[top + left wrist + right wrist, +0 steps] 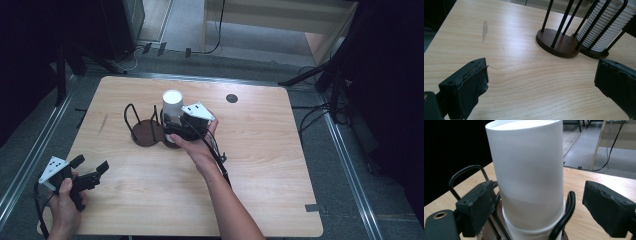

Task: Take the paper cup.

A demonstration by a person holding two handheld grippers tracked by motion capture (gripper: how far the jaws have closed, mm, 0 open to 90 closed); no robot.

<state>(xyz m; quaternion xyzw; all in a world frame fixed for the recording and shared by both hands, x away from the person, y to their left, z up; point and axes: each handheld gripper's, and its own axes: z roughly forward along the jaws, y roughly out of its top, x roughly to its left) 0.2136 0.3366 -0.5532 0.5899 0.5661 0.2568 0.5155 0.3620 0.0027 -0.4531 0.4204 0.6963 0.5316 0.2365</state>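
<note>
A stack of white cups (172, 101) stands in the right half of a black wire rack with two brown round bases (146, 134). My right gripper (173, 128) reaches it from the near side. In the right gripper view its jaws flank the top cup (526, 170), which sticks far out of the stack. The left pad (477, 205) is close to the cup's side, the right pad (609, 207) stands clearly apart, so the right gripper (544, 202) is open. My left gripper (92, 163) hovers open at the table's near left corner with nothing in it.
The rack's left half (556, 43) holds no cups; its black hoops (131, 116) stand upright. The ribbed cup stack (606, 25) shows behind the wires, past the open left gripper (541, 75). A dark round grommet (231, 98) sits near the wooden table's (270, 165) far edge.
</note>
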